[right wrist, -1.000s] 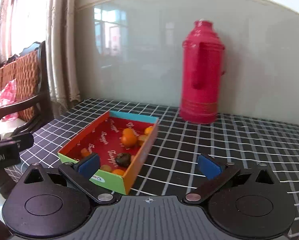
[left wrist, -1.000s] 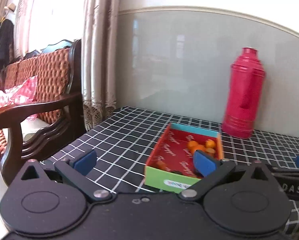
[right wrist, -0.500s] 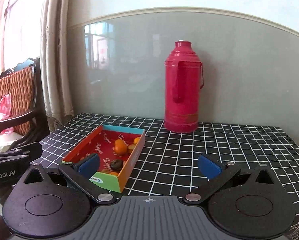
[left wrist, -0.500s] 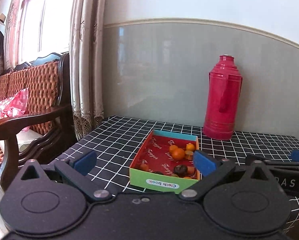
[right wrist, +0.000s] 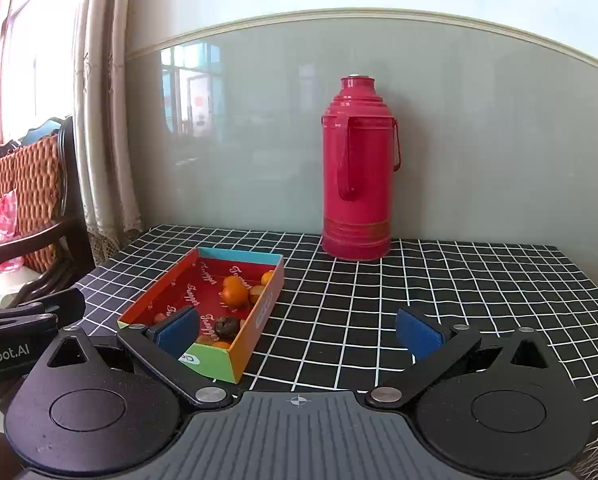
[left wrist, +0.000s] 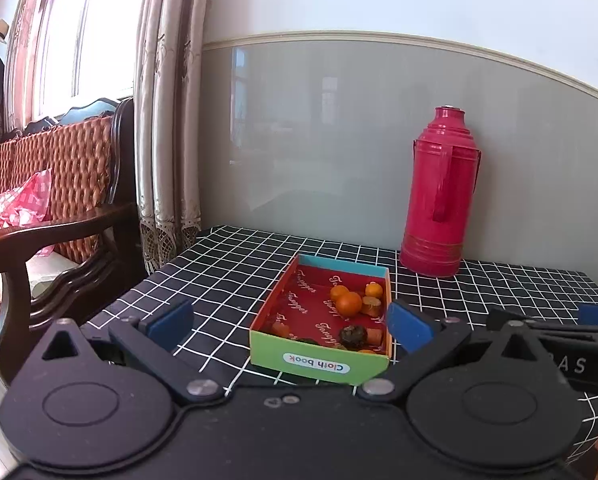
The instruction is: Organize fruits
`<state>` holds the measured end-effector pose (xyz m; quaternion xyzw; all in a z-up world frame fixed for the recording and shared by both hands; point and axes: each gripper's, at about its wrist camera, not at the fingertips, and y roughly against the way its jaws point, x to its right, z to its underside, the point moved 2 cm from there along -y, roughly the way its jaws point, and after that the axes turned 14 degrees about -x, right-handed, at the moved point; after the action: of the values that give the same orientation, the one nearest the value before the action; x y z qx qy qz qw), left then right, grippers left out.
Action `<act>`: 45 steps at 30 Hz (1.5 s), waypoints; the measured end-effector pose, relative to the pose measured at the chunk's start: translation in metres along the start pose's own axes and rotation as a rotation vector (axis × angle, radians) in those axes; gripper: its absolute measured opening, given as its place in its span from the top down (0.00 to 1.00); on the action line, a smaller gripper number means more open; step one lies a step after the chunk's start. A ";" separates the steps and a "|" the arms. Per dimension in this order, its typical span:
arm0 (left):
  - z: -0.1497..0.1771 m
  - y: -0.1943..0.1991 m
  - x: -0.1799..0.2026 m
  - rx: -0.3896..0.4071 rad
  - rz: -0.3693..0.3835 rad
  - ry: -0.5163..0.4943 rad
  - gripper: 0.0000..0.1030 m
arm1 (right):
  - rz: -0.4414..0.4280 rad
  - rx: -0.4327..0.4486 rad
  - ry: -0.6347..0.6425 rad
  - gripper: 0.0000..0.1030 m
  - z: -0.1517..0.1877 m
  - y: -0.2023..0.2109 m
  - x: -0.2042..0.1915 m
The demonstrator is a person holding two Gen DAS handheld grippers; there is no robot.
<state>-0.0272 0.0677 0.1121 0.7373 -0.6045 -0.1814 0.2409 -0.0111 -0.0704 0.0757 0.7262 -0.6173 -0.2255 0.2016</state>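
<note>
A shallow cardboard box (left wrist: 319,364) with a red inside, green front and blue far wall sits on the checked tablecloth (left wrist: 227,280). It holds several small oranges (left wrist: 349,303) and a dark fruit (left wrist: 353,334). The box also shows in the right wrist view (right wrist: 259,312), with the oranges (right wrist: 235,294) inside. My left gripper (left wrist: 289,326) is open and empty, just in front of the box. My right gripper (right wrist: 297,332) is open and empty, to the right of the box, its left pad (right wrist: 177,330) before the box's near end.
A tall red thermos (left wrist: 439,192) stands at the back by the grey wall, also in the right wrist view (right wrist: 357,168). A wooden armchair (left wrist: 59,208) and a curtain (left wrist: 167,120) stand left of the table. The table's right edge (right wrist: 595,288) is near.
Both grippers have drawn back and risen from the box, so it looks smaller and farther. The jaws have stayed open. The fruits in the box have not moved.
</note>
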 end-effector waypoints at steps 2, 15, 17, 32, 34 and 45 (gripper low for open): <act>-0.001 -0.001 -0.001 -0.006 0.000 0.001 0.06 | 0.000 0.001 -0.001 0.00 0.000 -0.001 0.000; -0.003 -0.003 -0.001 -0.006 -0.004 -0.001 0.06 | 0.001 -0.012 0.004 0.00 0.000 -0.004 -0.001; -0.003 -0.004 -0.001 -0.006 -0.002 0.000 0.06 | 0.000 -0.012 0.005 0.00 0.000 -0.005 -0.001; -0.005 -0.004 0.002 0.001 0.003 -0.016 0.06 | 0.001 -0.013 -0.009 0.00 0.001 -0.006 0.003; -0.006 -0.005 0.002 -0.002 0.000 -0.009 0.06 | 0.000 -0.013 -0.009 0.00 0.001 -0.006 0.003; -0.006 -0.010 0.000 -0.023 0.005 0.010 0.06 | 0.005 -0.014 -0.009 0.00 0.001 -0.007 0.003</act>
<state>-0.0156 0.0703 0.1113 0.7339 -0.6031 -0.1841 0.2526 -0.0055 -0.0718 0.0705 0.7221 -0.6187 -0.2324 0.2043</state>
